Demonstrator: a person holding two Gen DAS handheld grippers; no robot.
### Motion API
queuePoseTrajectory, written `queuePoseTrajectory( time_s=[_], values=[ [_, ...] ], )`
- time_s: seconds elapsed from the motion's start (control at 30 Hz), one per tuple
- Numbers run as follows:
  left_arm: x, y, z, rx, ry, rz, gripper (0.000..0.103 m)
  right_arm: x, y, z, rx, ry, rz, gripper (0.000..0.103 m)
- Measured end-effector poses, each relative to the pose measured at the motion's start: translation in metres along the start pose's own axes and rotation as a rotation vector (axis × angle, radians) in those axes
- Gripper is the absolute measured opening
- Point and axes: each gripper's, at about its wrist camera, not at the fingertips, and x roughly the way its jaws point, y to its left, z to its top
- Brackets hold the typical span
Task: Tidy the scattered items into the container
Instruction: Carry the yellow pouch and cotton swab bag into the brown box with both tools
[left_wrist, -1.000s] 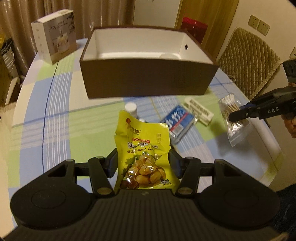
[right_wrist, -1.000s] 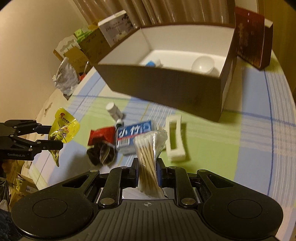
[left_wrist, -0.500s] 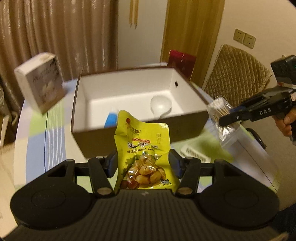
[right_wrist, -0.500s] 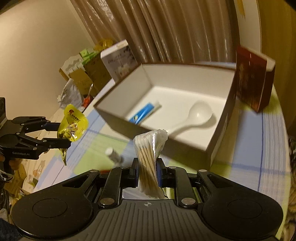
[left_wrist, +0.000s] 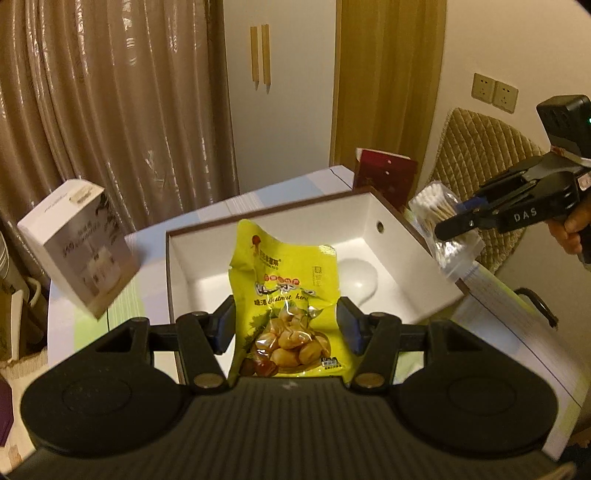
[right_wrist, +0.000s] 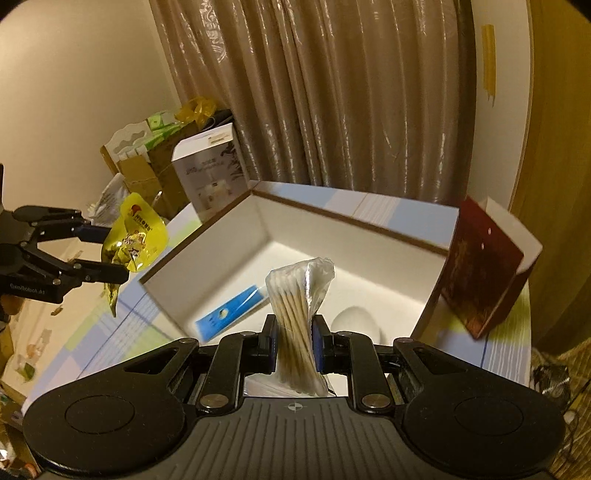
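Left wrist view: my left gripper (left_wrist: 284, 325) clenched a snack packet (left_wrist: 286, 302) above the box (left_wrist: 369, 210). My right gripper (right_wrist: 294, 345) pinched a bag of cotton swabs (right_wrist: 297, 310).

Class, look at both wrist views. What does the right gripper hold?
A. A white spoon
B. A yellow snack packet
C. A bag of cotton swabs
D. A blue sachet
C: the right gripper is shut on the bag of cotton swabs, above the box; the yellow packet is in the left gripper.
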Motion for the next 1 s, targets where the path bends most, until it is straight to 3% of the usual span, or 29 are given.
queuePoseTrajectory(
  time_s=[0.4,0.77,1.0],
  values=[
    [0.069,0.020,0.010,-0.001,0.093,-0.081,0.052,0.063,-0.010,0.002,-0.177,0.190,-0.008,0.021],
    [0.138,0.021,0.009,0.059,0.256,-0.148,0.052,0.120,-0.015,-0.001,-0.434,0.456,0.111,0.021],
    [0.176,0.013,0.001,0.080,0.356,-0.181,0.052,0.146,-0.016,-0.005,-0.515,0.565,0.165,0.021]
  ],
)
